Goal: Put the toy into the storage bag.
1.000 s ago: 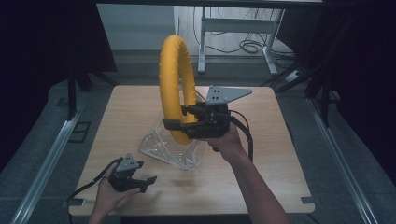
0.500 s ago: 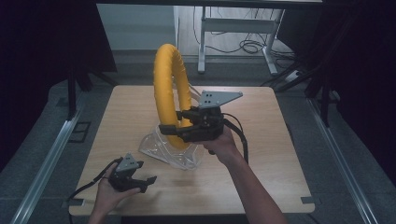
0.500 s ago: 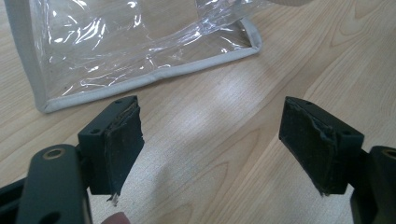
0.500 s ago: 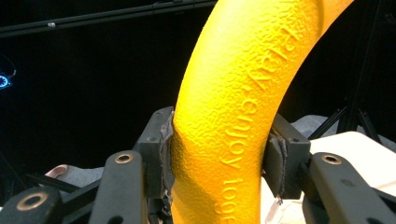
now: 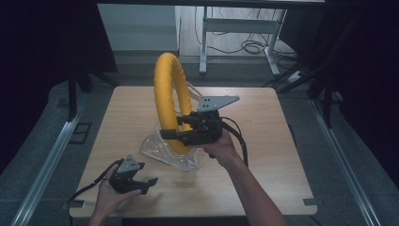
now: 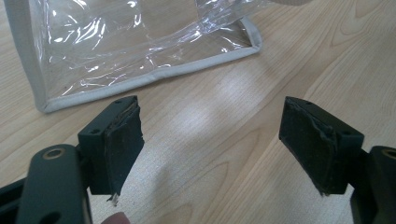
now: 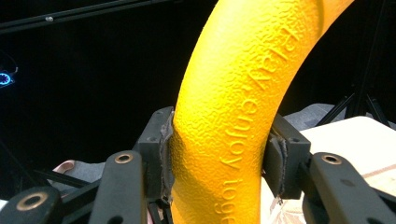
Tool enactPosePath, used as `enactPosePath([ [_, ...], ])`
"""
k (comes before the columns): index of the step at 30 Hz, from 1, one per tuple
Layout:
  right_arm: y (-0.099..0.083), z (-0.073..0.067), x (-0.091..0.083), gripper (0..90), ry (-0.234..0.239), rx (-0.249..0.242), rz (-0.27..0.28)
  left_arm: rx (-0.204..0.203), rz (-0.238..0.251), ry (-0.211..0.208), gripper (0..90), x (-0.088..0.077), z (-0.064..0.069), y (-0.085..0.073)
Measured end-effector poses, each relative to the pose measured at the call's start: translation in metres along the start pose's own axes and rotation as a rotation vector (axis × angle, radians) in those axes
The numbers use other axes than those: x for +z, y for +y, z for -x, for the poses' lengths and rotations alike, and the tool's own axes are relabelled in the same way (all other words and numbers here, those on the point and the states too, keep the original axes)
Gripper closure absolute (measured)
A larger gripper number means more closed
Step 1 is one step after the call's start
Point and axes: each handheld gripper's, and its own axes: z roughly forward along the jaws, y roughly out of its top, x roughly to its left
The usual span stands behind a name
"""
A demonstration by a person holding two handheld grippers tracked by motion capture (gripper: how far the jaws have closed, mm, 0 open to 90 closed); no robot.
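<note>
Right gripper (image 5: pixel 170 131) clamped on yellow foam ring (image 5: pixel 170 96); pads press both sides of tube in right gripper view (image 7: pixel 223 163). Ring stands upright on edge, lower arc inside mouth of clear plastic bag (image 5: pixel 173 153), near middle of wooden table (image 5: pixel 263 122). Embossed lettering visible along ring's surface. Left gripper (image 5: pixel 149 182) low over table near front edge, left of bag, jaws wide apart, nothing between them. Left gripper view: bag's grey-trimmed corner (image 6: pixel 140 51) lying flat just beyond jaws, not touching.
</note>
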Motion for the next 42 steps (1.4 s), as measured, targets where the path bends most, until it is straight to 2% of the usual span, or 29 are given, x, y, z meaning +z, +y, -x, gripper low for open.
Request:
enactPosePath([
  [10,-0.006,0.003,0.002,50.2,0.004,0.006,-0.021,0.001,-0.001,0.001,21.4,0.000,0.000,0.000],
  [21,-0.021,0.014,0.006,50.1,0.000,0.034,-0.044,0.002,0.000,0.001,21.4,0.001,0.000,0.000],
  [30,-0.040,0.032,0.011,50.0,-0.008,0.098,-0.078,0.005,-0.004,0.000,21.3,0.001,0.000,0.000],
  [33,-0.046,0.037,0.012,49.9,0.011,0.112,-0.084,0.005,-0.004,0.000,21.4,0.001,0.000,0.000],
  [37,-0.054,0.044,0.015,48.8,-0.009,0.133,-0.109,0.009,-0.008,0.000,21.4,0.001,0.000,0.000],
  [42,-0.062,0.055,0.013,48.2,-0.009,0.184,-0.078,0.009,-0.009,0.001,21.3,0.001,0.000,0.000],
])
